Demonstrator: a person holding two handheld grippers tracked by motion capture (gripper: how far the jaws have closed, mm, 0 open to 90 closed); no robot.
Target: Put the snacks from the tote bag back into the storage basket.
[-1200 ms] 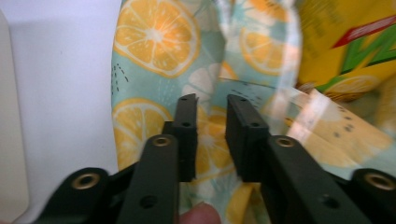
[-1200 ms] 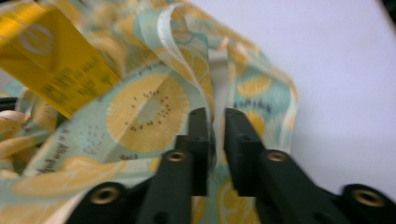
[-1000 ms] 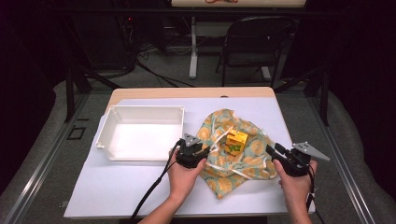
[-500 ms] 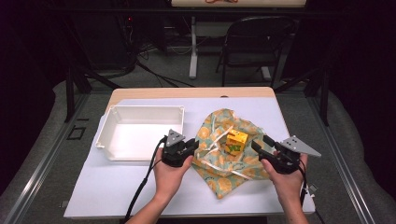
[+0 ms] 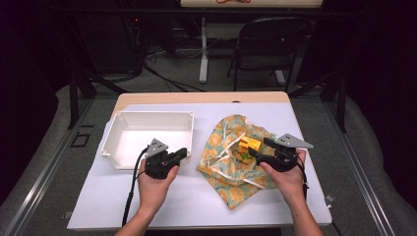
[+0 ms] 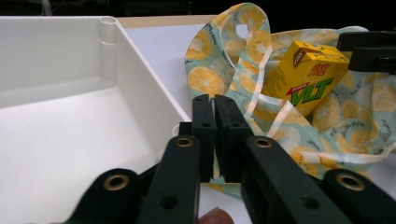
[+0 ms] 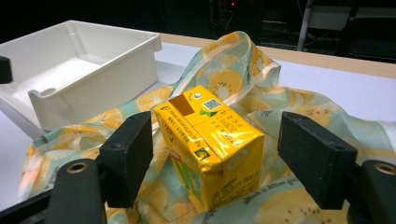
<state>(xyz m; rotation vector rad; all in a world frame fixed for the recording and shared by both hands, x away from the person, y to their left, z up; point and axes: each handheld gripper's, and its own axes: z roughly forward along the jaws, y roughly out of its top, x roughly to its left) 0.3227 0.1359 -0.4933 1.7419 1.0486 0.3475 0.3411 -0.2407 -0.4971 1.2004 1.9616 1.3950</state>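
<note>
A white-covered surface [image 5: 147, 206] carries three things. A white open tray [image 5: 147, 135] sits toward the left edge, its inside bare. A fruit-printed cloth bag [image 5: 231, 182] lies flattened and spread toward the right edge, white drawstrings trailing over it. A yellow drink carton [image 5: 249, 146] lies on its side on the cloth, near the middle of the bag and well apart from the tray. In the right gripper view the carton's long axis runs from the near right toward the far left, with the folded top end turned toward the tray. The right gripper [image 5: 259, 151], held in the person's right hand [image 5: 287, 179], reaches in from the right edge; its fingers [image 7: 128, 154] have just been opening and stand released on either side of the carton, without touching it. The left gripper [image 5: 183, 153], in the left hand [image 5: 155, 184], hovers between the tray's near right corner and the bag's left edge; its fingers [image 6: 205, 135] have just been closing and are clenched together on nothing. Raised folds of cloth stand behind the carton. A dark folding chair [image 5: 268, 44] stands beyond the far edge.
</note>
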